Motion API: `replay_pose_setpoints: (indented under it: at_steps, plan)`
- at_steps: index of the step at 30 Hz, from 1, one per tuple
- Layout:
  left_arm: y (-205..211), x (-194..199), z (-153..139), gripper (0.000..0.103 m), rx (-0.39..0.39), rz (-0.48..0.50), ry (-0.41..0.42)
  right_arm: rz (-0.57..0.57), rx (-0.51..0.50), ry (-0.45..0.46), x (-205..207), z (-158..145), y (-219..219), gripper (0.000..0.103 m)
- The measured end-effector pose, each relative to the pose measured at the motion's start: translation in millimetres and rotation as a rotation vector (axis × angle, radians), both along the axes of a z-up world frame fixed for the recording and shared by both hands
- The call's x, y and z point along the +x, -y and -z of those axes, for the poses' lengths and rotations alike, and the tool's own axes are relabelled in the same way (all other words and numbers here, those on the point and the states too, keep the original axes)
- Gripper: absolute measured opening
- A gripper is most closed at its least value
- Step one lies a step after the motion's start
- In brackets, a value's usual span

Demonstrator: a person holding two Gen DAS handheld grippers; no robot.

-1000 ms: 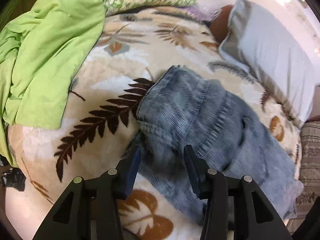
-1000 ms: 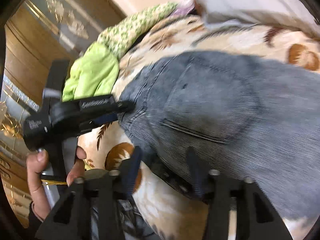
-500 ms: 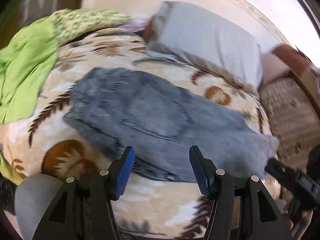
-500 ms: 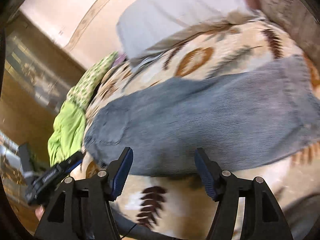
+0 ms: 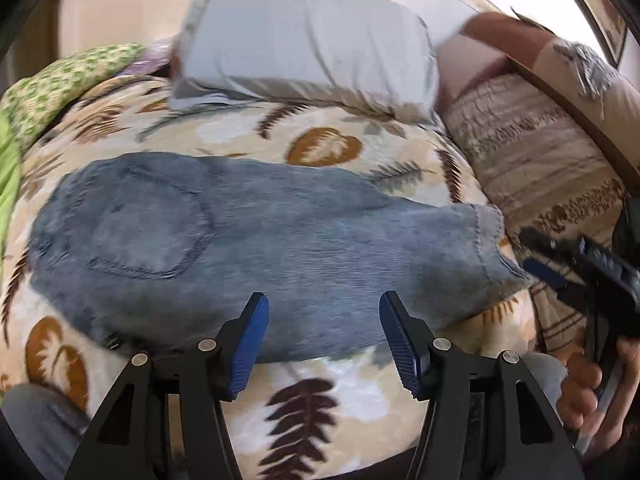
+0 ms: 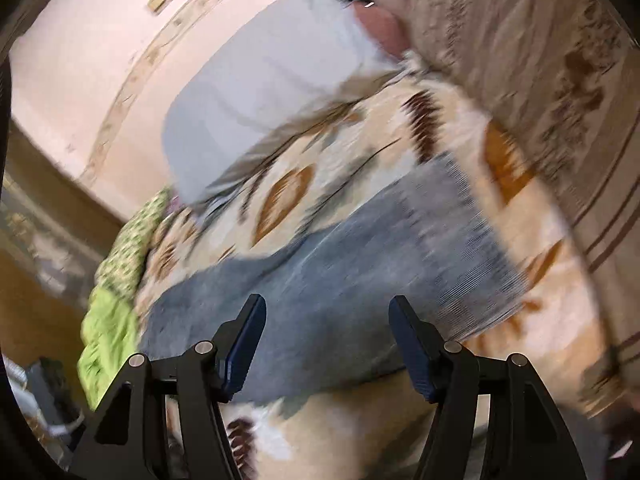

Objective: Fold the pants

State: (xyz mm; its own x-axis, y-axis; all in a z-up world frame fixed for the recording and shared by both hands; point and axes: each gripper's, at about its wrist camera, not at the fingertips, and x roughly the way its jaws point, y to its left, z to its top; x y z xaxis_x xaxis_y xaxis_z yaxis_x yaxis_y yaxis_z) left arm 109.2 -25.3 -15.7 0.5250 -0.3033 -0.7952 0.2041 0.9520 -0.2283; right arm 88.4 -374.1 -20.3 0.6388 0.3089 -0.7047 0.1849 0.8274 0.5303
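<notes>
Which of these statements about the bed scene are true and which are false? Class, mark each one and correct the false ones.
1. The jeans lie folded lengthwise on the leaf-patterned blanket. True.
2. The left gripper is clamped on the jeans. False: its jaws stand apart with no cloth between them.
3. A grey pillow lies beyond the jeans, near the wall. True.
4. The back pocket sits at the right end of the jeans in the left wrist view. False: the pocket is at the left end; the leg hem is at the right.
5. The right gripper holds the leg hem. False: it is open and holds nothing.
6. Green cloth lies at the far left of the bed. True.
</notes>
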Motion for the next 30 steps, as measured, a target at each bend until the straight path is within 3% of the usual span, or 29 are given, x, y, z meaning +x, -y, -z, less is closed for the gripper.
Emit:
replay_pose_setpoints:
  at_steps: [6,13,16,24,26,27,30]
  plan:
    - [60,28,15,0.058,0.025,0.148,-0.018,0.153,-0.004,-0.022,-1,18,54,0.066]
    - [145,46,48,0.058,0.051,0.407,-0.066,0.209,0.076,-0.096,-7,42,84,0.066]
    - [172,54,64,0.058,0.067,0.473,-0.092,0.231,0.087,-0.116,-9,44,93,0.066]
    - [246,60,106,0.057,0.209,0.649,-0.067,0.226,0.139,-0.152,-12,54,111,0.067]
    - [254,68,110,0.051,0.181,0.602,-0.056,0.231,0.166,-0.155,-13,57,116,0.069]
    - [254,70,107,0.028,0.161,0.578,-0.043,0.219,0.186,-0.157,-12,59,117,0.069]
    - [254,72,109,0.018,0.141,0.579,-0.043,0.197,0.222,-0.176,-4,65,121,0.069]
